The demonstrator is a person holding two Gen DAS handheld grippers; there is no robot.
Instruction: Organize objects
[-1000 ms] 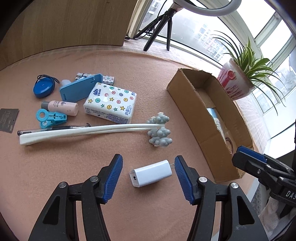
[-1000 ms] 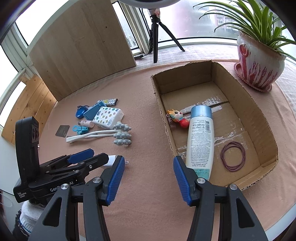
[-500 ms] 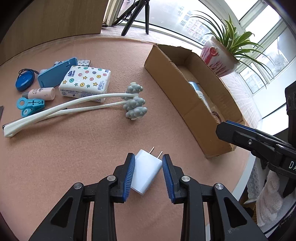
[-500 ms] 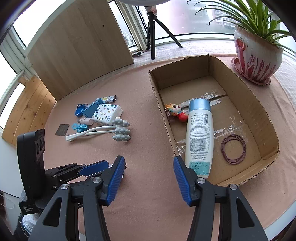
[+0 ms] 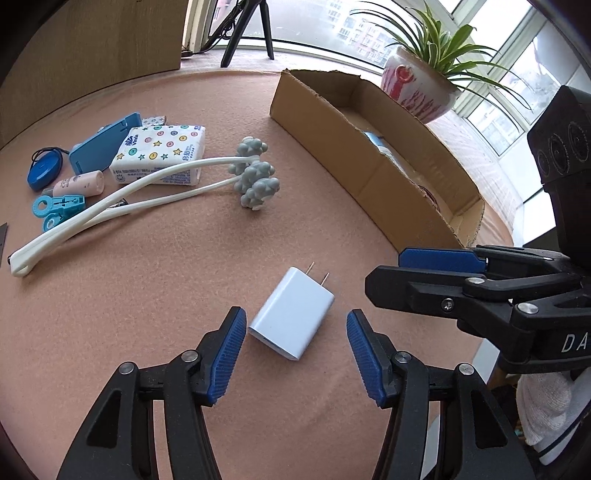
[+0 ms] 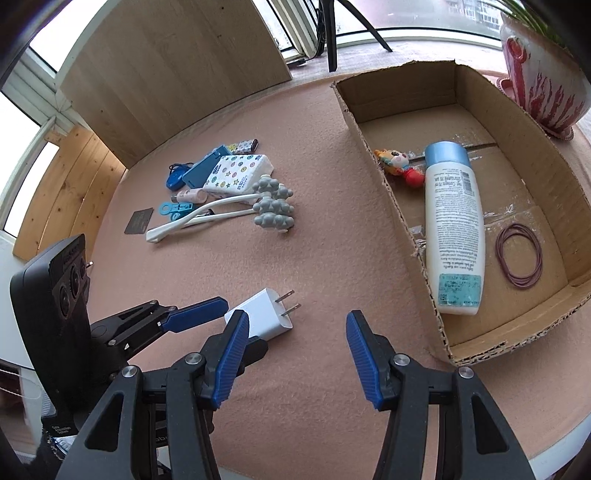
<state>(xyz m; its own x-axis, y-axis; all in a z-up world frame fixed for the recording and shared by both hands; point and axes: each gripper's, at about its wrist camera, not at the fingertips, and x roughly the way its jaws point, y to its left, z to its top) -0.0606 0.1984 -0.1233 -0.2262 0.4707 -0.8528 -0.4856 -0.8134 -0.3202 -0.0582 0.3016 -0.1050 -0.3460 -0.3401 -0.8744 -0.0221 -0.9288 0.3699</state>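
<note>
Cardboard box (image 6: pixel 376 177) on the right of the tabletop (image 6: pixel 325 229) holds a toy figure (image 6: pixel 397 166), a lotion bottle (image 6: pixel 452 229) and rubber bands (image 6: pixel 519 254); only the right wrist view shows these clearly. Far left: tissue pack (image 5: pixel 159 155), massage roller (image 5: pixel 147 188), blue clips (image 5: pixel 55 210). White charger (image 5: pixel 291 314) lies near, between the opening jaws of the left hand-held gripper (image 5: pixel 295 350), untouched. Right hand-held gripper (image 6: pixel 293 354) released, empty.

potted plant (image 5: pixel 421 86) | tripod (image 5: pixel 251 33) | wooden panel (image 6: pixel 177 62) | windows (image 5: pixel 517 85) | pink table cover (image 5: pixel 147 295)
</note>
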